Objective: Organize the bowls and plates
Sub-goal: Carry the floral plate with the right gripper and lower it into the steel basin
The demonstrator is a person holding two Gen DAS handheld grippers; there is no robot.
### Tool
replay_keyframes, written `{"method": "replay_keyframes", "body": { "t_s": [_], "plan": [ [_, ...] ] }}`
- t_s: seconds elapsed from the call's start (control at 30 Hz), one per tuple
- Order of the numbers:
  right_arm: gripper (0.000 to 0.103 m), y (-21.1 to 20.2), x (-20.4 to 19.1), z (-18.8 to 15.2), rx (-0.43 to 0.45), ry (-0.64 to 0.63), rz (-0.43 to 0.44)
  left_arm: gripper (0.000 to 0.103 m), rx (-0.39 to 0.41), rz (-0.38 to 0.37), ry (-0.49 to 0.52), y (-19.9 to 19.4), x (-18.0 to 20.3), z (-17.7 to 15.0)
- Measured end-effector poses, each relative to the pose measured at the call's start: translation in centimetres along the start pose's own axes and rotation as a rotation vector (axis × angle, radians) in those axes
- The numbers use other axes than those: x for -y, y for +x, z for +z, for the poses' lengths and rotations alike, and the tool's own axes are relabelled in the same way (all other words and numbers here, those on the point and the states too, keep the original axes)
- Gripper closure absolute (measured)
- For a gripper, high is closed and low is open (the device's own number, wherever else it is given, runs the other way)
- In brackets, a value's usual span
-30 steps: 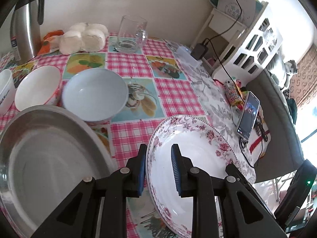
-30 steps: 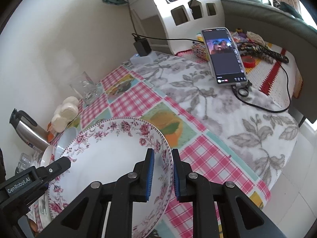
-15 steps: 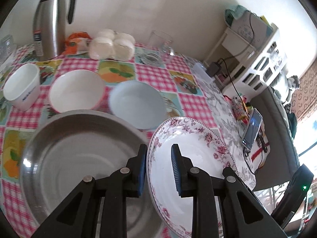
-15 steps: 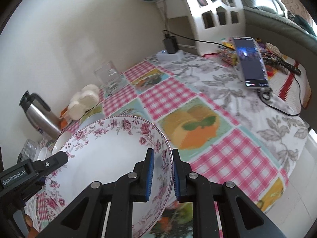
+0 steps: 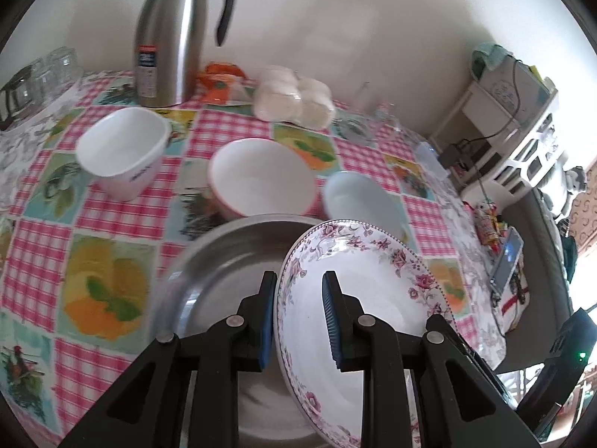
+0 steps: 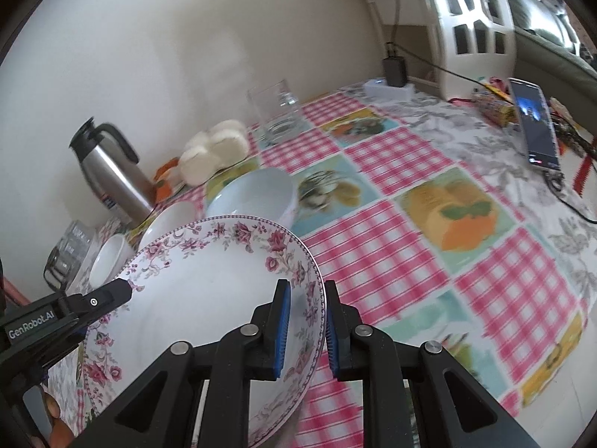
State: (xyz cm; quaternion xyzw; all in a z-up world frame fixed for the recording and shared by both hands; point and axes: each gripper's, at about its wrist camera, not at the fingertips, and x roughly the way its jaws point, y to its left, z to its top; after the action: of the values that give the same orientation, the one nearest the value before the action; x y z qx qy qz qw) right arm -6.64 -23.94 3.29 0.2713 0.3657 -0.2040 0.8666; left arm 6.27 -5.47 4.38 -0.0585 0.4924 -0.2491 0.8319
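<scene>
floral plate in the air above the steel tray, bowls not yet sorted

both grippers share one load. the left gripper point(image 5: 298, 313) has its jaws nearly closed on the near rim of the floral plate point(image 5: 365, 298), one pad outside the rim and one inside. the right gripper point(image 6: 304, 330) pinches the opposite rim the same way, jaws almost together with the edge between the pads. in the right wrist view the left gripper's tip point(image 6: 112, 293) shows touching the plate's far edge, so the plate hangs between the two, tilted and clear of the tablecloth point(image 5: 112, 216).

the plate sits partly over the big steel tray point(image 5: 224, 261), which lies on the table just under and beside it. whether the plate's low edge touches the tray cannot be told.

as for progress, it looks early to middling. the plate is lifted but not set down. three bowls stand separately behind the tray: a white bowl point(image 5: 123, 149), a pink-rimmed bowl point(image 5: 261, 175) and a pale blue bowl point(image 5: 358, 201), none nested or stacked. judging by this, the plate likely goes into the tray next, and the bowls remain to be gathered afterward.
</scene>
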Motion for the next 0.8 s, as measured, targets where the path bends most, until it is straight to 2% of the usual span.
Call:
{"method": "replay_keyframes", "body": {
  "t_s": [0.27,0.47,0.8],
  "plan": [
    [0.084,1.5,-3.1,-1.6,-0.041,-0.044,0.014,0.078,-0.020,0.042,-0.038,0.0,-3.4,-0.3],
    [0.084,2.5,-3.8,-2.4,-0.075,-0.062,-0.001,0.078,-0.058,0.062,-0.050,0.5,-4.3,-0.7],
    [0.084,3.6,-3.5,-2.7,-0.104,-0.098,-0.051,0.078,-0.171,0.111,-0.061,3.3,-4.5,-2.0]
  ]
}}
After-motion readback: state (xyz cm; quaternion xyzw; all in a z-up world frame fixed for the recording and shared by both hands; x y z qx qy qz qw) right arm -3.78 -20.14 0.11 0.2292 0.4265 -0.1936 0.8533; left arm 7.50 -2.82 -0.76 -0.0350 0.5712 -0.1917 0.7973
